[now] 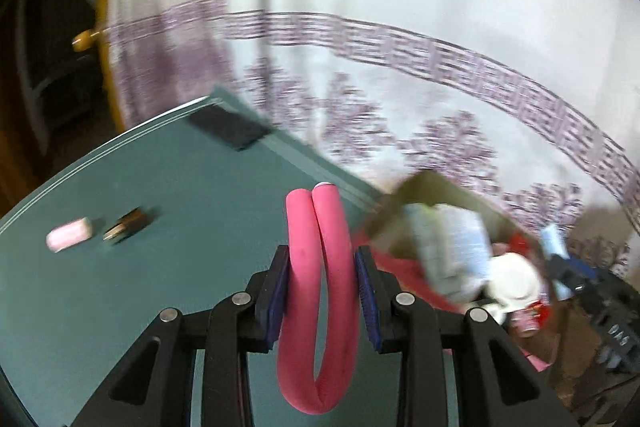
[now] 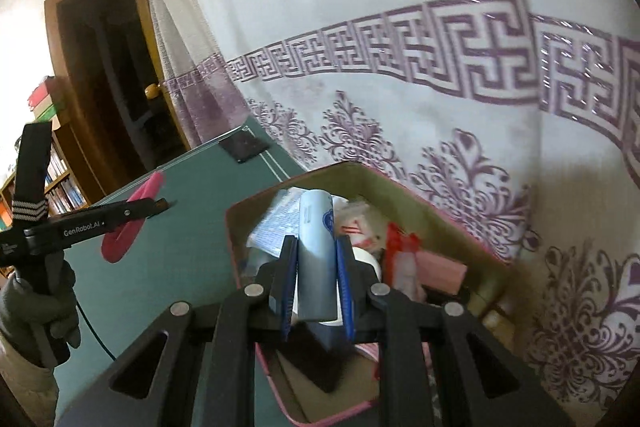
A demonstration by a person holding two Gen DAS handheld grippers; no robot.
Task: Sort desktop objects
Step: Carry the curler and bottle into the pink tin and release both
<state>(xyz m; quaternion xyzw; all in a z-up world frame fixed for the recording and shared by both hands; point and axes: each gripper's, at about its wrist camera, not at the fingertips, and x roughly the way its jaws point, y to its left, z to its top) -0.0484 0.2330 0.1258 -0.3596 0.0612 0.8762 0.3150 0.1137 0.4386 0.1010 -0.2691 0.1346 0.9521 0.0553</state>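
Observation:
My left gripper (image 1: 322, 283) is shut on a folded pink foam roller (image 1: 318, 307) and holds it above the green table (image 1: 120, 287); both show from the side in the right wrist view (image 2: 132, 215). My right gripper (image 2: 316, 271) is shut on a pale blue tube (image 2: 316, 255) held over the pink-rimmed box (image 2: 400, 187), which holds packets, a white jar and red items. The box also shows blurred in the left wrist view (image 1: 440, 195). A pink eraser (image 1: 68, 239) and a small dark metal piece (image 1: 126, 227) lie on the table to the left.
A black flat rectangle (image 2: 244, 147) lies at the table's far corner. A white curtain with purple pattern (image 2: 400, 67) hangs behind the table. A doorway and bookshelves (image 2: 60, 187) are at the left. My gloved left hand (image 2: 36, 307) holds the left gripper handle.

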